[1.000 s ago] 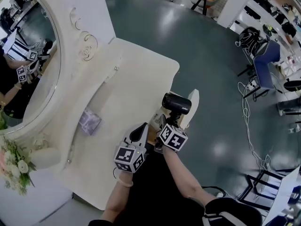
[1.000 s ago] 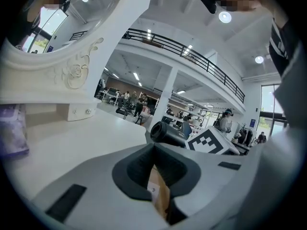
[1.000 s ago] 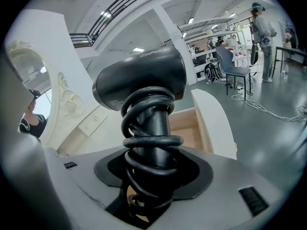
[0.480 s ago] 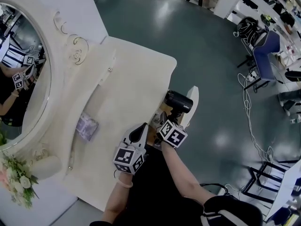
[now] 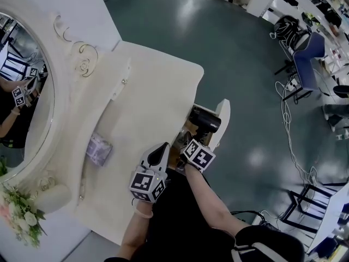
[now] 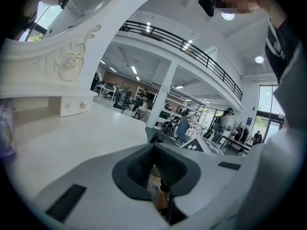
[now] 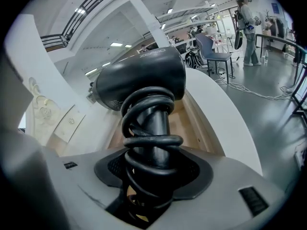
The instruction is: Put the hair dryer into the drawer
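The right gripper (image 5: 195, 138), clamped on the cord-wrapped handle of the black hair dryer (image 5: 204, 119), has sunk over the last second. The dryer now hangs low over the open drawer (image 5: 223, 113), almost in, I'd say. The left gripper (image 5: 161, 153), jaws together and empty, waits just left.

The hair dryer (image 5: 205, 118) is black, also its coiled cord (image 7: 146, 143). The dressing table (image 5: 152, 97) is cream-white, the drawer (image 7: 192, 121) pale wood inside, the floor (image 5: 234, 48) dark grey-green.

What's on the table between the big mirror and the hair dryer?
A small lilac packet lies on the cream tabletop, between the mirror and the hair dryer. The head view shows it.
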The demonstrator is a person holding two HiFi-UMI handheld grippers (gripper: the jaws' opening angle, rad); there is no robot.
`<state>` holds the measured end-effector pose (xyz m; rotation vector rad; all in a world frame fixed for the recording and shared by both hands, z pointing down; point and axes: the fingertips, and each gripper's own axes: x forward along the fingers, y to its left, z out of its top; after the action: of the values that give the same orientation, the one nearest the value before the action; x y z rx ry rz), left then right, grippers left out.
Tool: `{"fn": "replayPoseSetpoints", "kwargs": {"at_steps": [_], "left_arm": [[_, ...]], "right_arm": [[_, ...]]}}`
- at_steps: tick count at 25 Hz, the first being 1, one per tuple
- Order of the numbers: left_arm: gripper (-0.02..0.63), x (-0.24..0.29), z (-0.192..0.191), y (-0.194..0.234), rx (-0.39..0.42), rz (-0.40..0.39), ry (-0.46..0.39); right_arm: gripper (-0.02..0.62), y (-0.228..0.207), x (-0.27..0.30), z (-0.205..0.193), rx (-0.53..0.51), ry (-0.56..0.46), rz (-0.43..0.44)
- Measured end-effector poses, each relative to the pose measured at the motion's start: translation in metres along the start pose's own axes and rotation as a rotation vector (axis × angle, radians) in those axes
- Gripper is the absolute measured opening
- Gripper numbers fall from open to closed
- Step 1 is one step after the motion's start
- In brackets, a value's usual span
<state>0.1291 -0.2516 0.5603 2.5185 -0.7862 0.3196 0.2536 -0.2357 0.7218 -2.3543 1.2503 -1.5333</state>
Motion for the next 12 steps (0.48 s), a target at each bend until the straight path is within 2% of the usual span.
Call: {"fn": "replayPoseSetpoints", "kwargs": {"at_steps": [12], "left_arm": [[0.025,0.002,-0.002,0.002,-0.007,0.007,0.011]], "right_arm": [[0.235,-0.01,0.018,-0.028,0.037,0.119,-0.053]]}}
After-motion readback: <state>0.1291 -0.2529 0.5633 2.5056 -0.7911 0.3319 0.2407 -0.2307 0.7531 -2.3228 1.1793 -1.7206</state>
